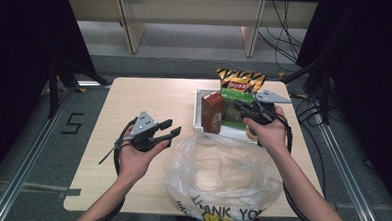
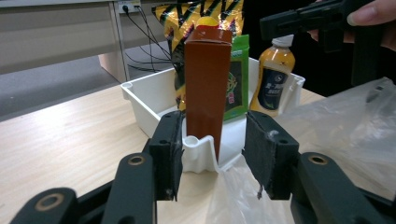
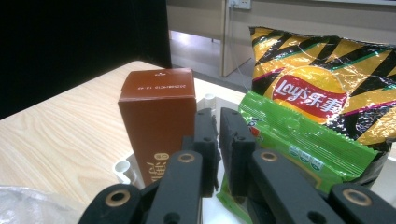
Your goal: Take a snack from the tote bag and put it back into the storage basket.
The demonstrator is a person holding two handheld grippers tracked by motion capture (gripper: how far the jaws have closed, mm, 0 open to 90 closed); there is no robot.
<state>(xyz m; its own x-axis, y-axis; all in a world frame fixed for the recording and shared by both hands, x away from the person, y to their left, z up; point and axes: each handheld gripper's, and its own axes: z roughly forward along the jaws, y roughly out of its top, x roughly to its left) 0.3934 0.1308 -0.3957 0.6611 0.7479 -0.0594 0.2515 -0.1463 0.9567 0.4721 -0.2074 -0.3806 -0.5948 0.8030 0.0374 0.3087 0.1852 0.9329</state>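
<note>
- Right gripper (image 1: 240,105) is held over the white tray (image 1: 198,110), jaws pressed almost together; nothing is clearly seen between them, though a pinch on the green packet (image 3: 299,140) edge can't be ruled out from this angle.
- Left gripper (image 1: 172,129) is held above bare table (image 1: 134,98), jaws spread, nothing held, aimed at the brown carton (image 2: 208,84).
- Carton stands upright in the tray's near corner, beside the green packet; the chip bag (image 1: 240,80) and a yellow bottle (image 2: 273,79) are behind.
- Plastic bag (image 1: 221,176) lies in front of the tray, mouth slack.
- Risks: carton could be tipped by an off-centre grip; packet could slip from a thin pinch; bag mouth could collapse when loaded.
</note>
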